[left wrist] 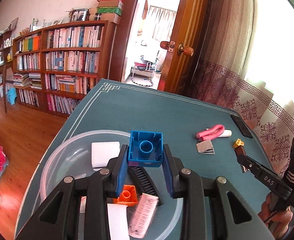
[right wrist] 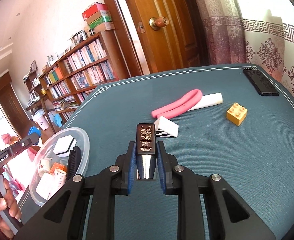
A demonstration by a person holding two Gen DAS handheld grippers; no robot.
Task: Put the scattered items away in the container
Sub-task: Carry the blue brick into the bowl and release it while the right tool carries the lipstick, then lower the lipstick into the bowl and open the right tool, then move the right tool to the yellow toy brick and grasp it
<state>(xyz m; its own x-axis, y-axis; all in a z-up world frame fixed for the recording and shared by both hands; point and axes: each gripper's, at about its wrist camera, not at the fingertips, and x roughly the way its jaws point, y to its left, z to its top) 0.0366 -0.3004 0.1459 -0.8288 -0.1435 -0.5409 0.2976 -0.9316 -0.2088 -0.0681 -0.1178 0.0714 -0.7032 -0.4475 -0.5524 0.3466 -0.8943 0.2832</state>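
My left gripper (left wrist: 146, 153) is shut on a blue toy brick (left wrist: 146, 149), hollow side toward the camera, above the clear plastic bowl (left wrist: 53, 160). In the bowl lie a white block (left wrist: 105, 153), a black comb (left wrist: 145, 182), an orange brick (left wrist: 128, 196) and a pink brush (left wrist: 144, 214). My right gripper (right wrist: 146, 150) is shut on a black and silver tube (right wrist: 146, 140), lifted over the teal mat (right wrist: 226, 160). On the mat rest a pink foam roller (right wrist: 176, 106), a white tube (right wrist: 208, 101), a white wedge (right wrist: 166, 128) and a yellow brick (right wrist: 236, 113).
A black phone (right wrist: 260, 82) lies at the mat's far right corner. The bowl (right wrist: 83, 140) sits at the table's left edge, with wooden floor (left wrist: 17, 132) below. A bookshelf (left wrist: 67, 60), an open door (left wrist: 184, 40) and a curtain (left wrist: 256, 100) stand behind the table. A hand (right wrist: 1, 206) holds the left gripper's handle.
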